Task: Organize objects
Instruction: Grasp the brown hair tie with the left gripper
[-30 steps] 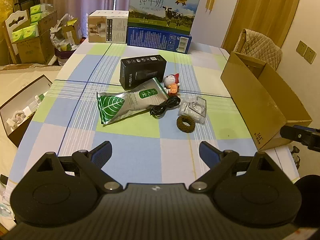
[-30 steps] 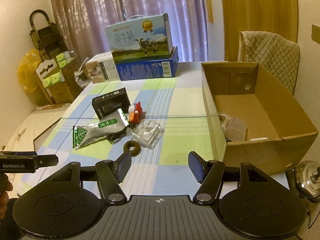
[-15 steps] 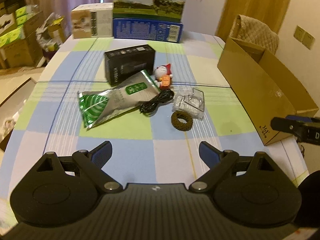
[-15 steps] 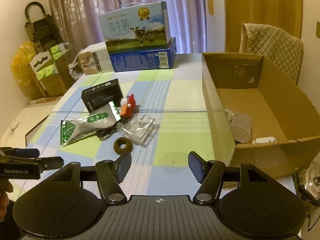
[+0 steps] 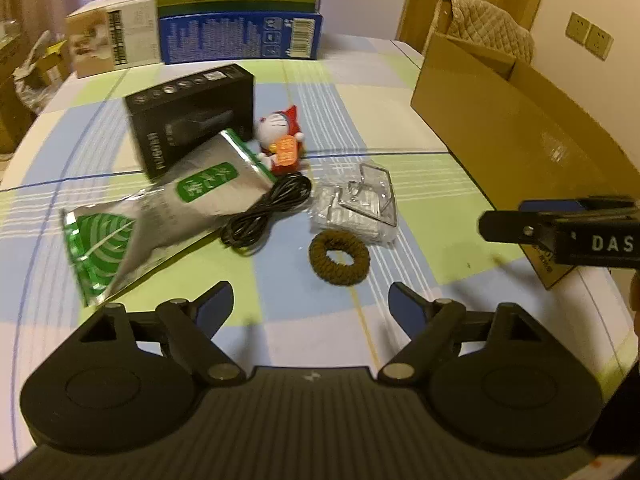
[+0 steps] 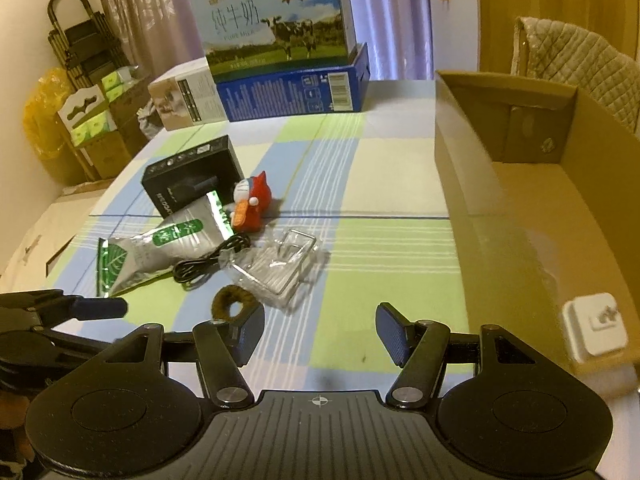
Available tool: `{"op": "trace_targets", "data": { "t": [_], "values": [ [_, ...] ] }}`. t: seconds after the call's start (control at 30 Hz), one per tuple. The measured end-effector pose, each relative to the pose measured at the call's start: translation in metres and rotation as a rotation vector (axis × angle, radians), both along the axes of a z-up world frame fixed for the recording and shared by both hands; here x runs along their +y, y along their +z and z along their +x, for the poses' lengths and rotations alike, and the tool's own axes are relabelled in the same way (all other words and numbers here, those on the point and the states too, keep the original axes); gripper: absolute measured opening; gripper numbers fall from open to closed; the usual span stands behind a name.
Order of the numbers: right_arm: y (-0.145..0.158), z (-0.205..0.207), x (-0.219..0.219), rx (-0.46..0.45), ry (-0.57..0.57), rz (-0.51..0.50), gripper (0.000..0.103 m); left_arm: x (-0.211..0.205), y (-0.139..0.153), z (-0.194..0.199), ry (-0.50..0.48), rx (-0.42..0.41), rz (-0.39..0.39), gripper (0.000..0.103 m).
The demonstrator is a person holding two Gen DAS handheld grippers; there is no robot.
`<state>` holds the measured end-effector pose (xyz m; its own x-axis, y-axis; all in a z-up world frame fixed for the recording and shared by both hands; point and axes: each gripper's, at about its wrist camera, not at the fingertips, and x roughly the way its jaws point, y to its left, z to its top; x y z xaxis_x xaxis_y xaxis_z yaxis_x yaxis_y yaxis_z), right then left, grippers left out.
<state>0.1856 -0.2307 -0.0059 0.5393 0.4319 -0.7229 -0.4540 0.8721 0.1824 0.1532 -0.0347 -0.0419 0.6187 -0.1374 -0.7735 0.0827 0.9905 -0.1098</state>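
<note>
Checked cloth in pale blue, green and white covered the table (image 5: 400,128), and a broad bare stretch of it lay between my tongs and the small heap of things. My left tongs (image 5: 310,300) were spread wide with nothing between the fingers, hovering above the near part of the cloth. My right tongs (image 6: 320,330) were spread too and empty, close to the near corner of the open brown cardboard box (image 6: 520,208), whose long wall ran along the right of the table.

Just ahead of the left tongs lay a brown fuzzy hair ring (image 5: 339,257), touching a clear crinkled plastic packet (image 5: 356,208). Left of those sat a coiled black cable (image 5: 266,214), partly against a silver foil pouch with a green leaf print (image 5: 160,220), which leaned on a black rectangular carton (image 5: 192,120) whose side lettering was too blurred to read. A small red-and-white cat figurine (image 5: 282,140) stood beside the carton. Open cloth lay between this heap and the box wall.

At the far edge stood a milk carton printed with cows and "PURE MILK" (image 6: 276,20) on a blue flat box (image 6: 296,88), beside a beige box (image 6: 188,100). Inside the cardboard box lay a white square item (image 6: 596,326). My right tool's side read "DAS" in the left view.
</note>
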Motion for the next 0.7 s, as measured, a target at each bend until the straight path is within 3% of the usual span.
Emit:
{"op": "trace_targets", "data": {
  "t": [0.33,0.53,0.6,0.63,0.7],
  "values": [
    [-0.031,0.032,0.005,0.048,-0.003,-0.002,0.054,-0.018,-0.036,0.032,-0.074,-0.017,0.018,0.068],
    [-0.039,0.04,0.002,0.082,-0.036,0.021,0.054,-0.02,-0.044,0.045,-0.09,-0.045,0.023,0.055],
    [-0.039,0.042,0.004,0.081,-0.042,0.02,0.054,-0.019,-0.044,0.047,-0.102,-0.047,0.02,0.037],
    [-0.039,0.042,0.004,0.076,-0.042,0.017,0.054,-0.019,-0.043,0.047,-0.104,-0.043,0.024,0.035],
    [-0.039,0.041,0.007,0.065,-0.037,0.014,0.054,-0.016,-0.041,0.046,-0.105,-0.029,0.03,0.022]
  ]
}}
